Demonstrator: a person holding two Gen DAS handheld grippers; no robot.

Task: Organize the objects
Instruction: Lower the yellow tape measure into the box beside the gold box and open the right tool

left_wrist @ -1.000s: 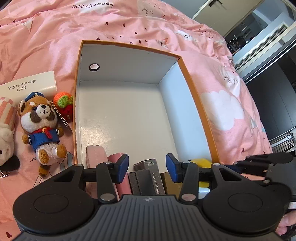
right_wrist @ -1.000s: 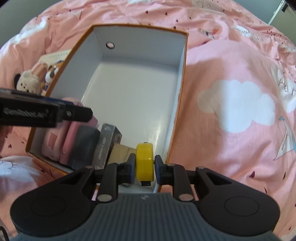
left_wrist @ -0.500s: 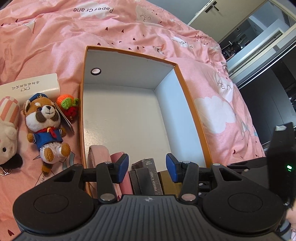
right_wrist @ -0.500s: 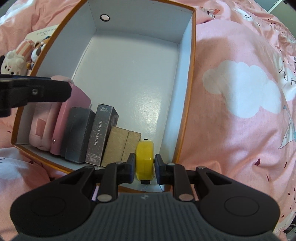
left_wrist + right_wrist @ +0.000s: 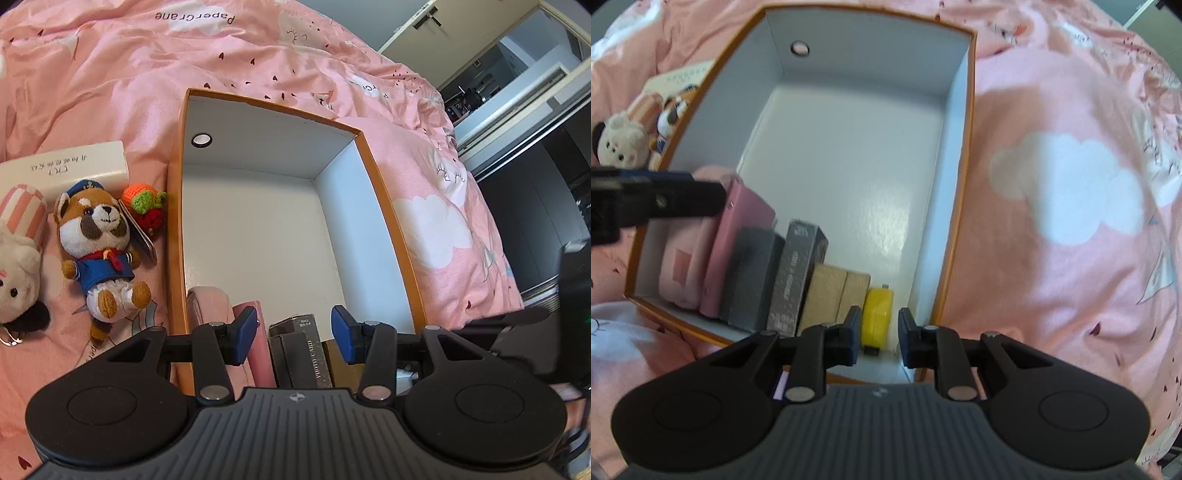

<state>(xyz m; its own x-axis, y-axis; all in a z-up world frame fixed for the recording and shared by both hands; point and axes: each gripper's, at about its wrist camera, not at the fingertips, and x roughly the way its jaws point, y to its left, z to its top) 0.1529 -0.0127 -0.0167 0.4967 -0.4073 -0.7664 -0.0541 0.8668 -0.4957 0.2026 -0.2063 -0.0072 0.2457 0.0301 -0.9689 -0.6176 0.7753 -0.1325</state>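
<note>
Now the yellow case (image 5: 877, 308) stands on end in the near right corner of the orange box (image 5: 964, 177), last in a row beside the kraft boxes (image 5: 836, 295). A second ago the right hand-held gripper (image 5: 877, 338) clamped it; here its fingers stand apart just above it, holding nothing. The left hand-held gripper (image 5: 293, 334), half open and empty, hovers over the row as before. The plush toys (image 5: 99, 251) await on the bed (image 5: 110, 74).
</note>
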